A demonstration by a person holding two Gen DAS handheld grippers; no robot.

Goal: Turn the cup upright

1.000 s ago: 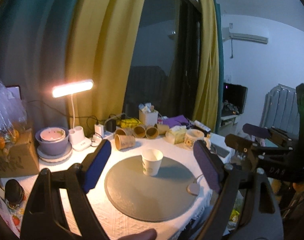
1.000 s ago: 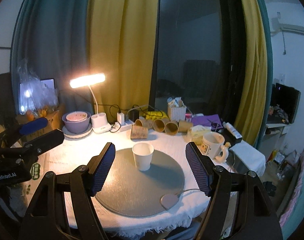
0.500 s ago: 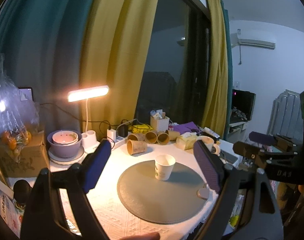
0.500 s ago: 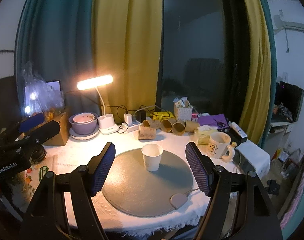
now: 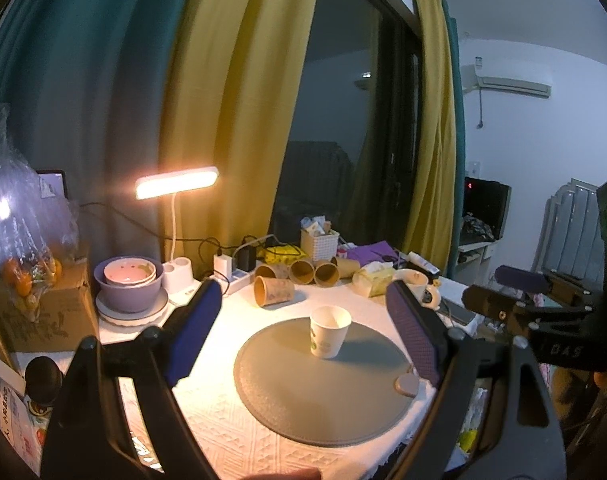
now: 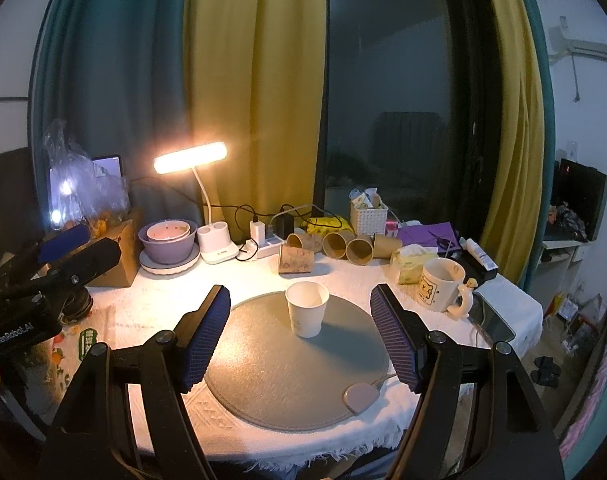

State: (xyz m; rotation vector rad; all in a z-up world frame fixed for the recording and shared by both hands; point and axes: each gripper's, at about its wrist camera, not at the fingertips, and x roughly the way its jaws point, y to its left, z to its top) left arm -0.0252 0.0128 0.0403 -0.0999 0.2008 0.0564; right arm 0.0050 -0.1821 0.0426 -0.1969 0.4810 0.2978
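A white paper cup stands upright, mouth up, on the round grey mat. It also shows in the right wrist view on the mat. My left gripper is open and empty, held back from the cup, above the table's near side. My right gripper is open and empty, also well short of the cup. Each gripper shows in the other's view: the right one at the right, the left one at the left.
Several brown paper cups lie on their sides behind the mat, near a power strip. A lit desk lamp, stacked purple bowls, a cardboard box, a white mug and a tissue pack ring the table.
Both grippers have drawn back and up from the table, so the cup and mat look smaller and farther. The cup has stayed upright on the mat.
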